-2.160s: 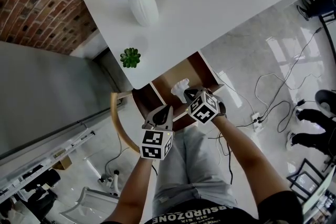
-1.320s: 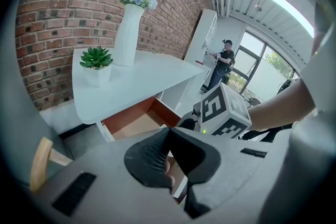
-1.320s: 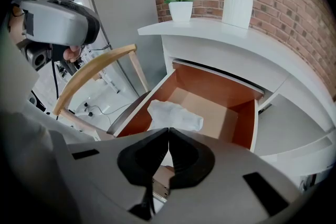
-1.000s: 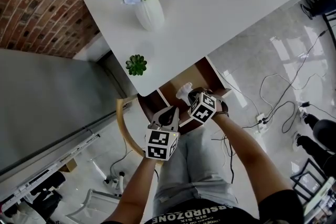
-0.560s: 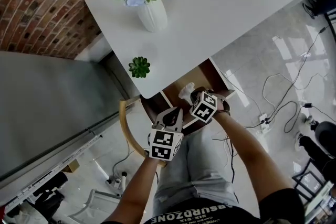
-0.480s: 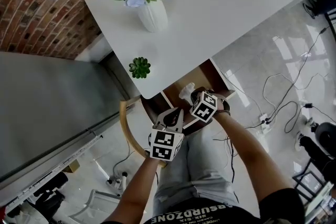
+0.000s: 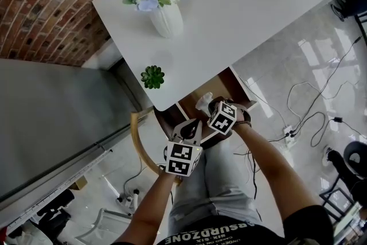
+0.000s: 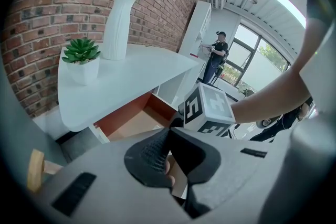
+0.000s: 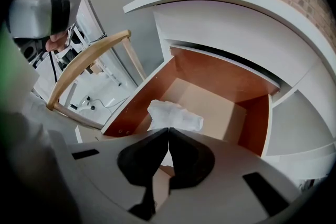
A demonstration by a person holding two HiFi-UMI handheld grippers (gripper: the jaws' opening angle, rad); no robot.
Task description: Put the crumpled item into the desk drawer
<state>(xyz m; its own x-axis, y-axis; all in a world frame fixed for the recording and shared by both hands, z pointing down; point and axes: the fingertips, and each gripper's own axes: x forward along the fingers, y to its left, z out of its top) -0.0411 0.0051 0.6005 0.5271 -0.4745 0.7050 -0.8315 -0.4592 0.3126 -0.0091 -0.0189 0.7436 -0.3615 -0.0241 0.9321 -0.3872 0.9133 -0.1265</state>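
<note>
Holding the crumpled item (image 9: 176, 115) pinched in closed jaws, the right gripper (image 9: 168, 131) still hangs over the open drawer (image 9: 135, 98) beneath the white surface (image 7: 229, 8). The left gripper (image 8: 169, 131), jaws together and empty, has edged slightly closer.

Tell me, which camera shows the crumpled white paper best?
The right gripper view: the crumpled paper sits mid-picture, pinched in the right gripper above the open drawer. The head view shows it only as a small white bit beyond that gripper. The left gripper view does not show it.
</note>
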